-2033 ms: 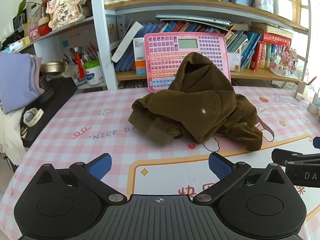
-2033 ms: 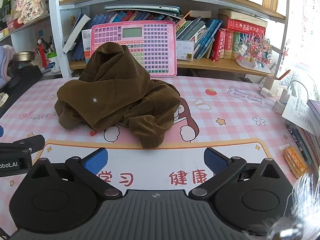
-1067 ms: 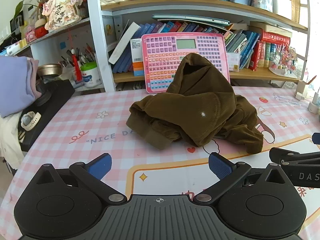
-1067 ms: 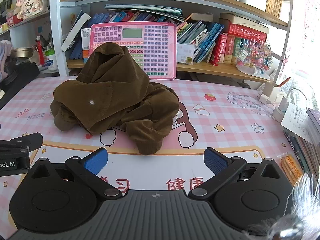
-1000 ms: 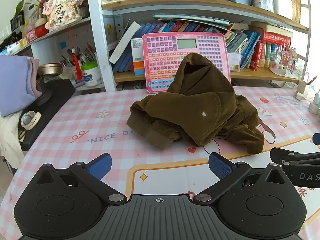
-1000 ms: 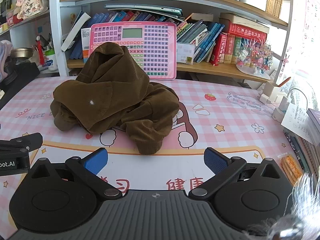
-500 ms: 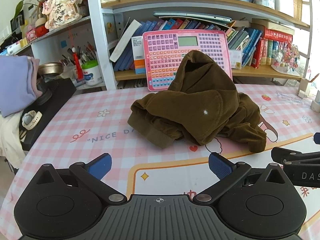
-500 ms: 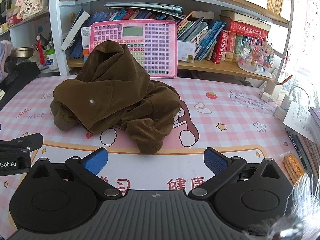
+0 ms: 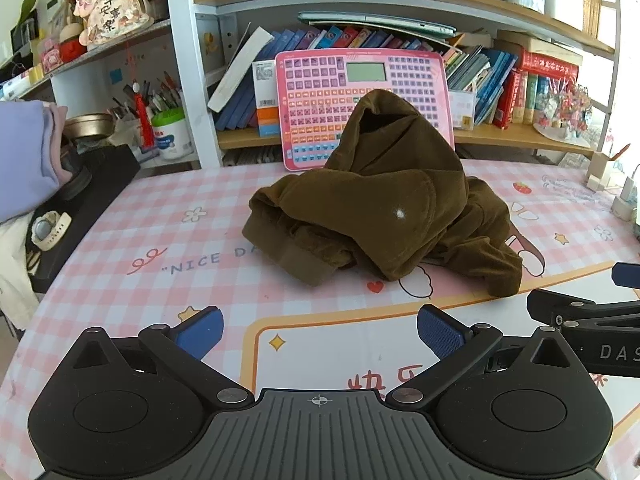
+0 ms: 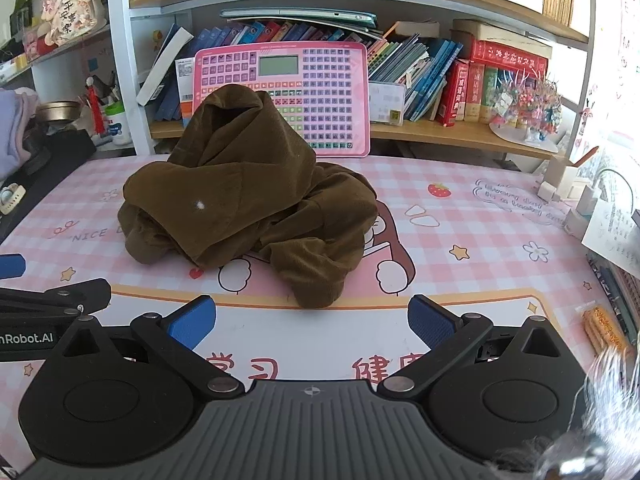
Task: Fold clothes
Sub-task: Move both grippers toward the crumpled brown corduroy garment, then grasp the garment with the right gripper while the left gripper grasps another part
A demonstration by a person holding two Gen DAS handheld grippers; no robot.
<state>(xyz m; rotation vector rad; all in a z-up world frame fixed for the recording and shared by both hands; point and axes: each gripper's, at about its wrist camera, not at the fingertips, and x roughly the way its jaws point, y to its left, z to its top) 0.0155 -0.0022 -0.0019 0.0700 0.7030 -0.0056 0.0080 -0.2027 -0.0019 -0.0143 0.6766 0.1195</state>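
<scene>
A crumpled dark brown garment lies in a heap on the pink checked table mat, with one part standing up against a pink keyboard toy. It also shows in the right wrist view. My left gripper is open and empty, short of the garment's near edge. My right gripper is open and empty, just in front of a hanging brown fold. Each gripper shows at the edge of the other's view.
A pink keyboard toy leans on the bookshelf behind the garment. A black box with a watch and a lilac cloth sit at the left. Chargers, paper and pens lie at the right edge.
Both grippers have drifted slightly closer to the garment. The garment has not moved and both grippers stay open.
</scene>
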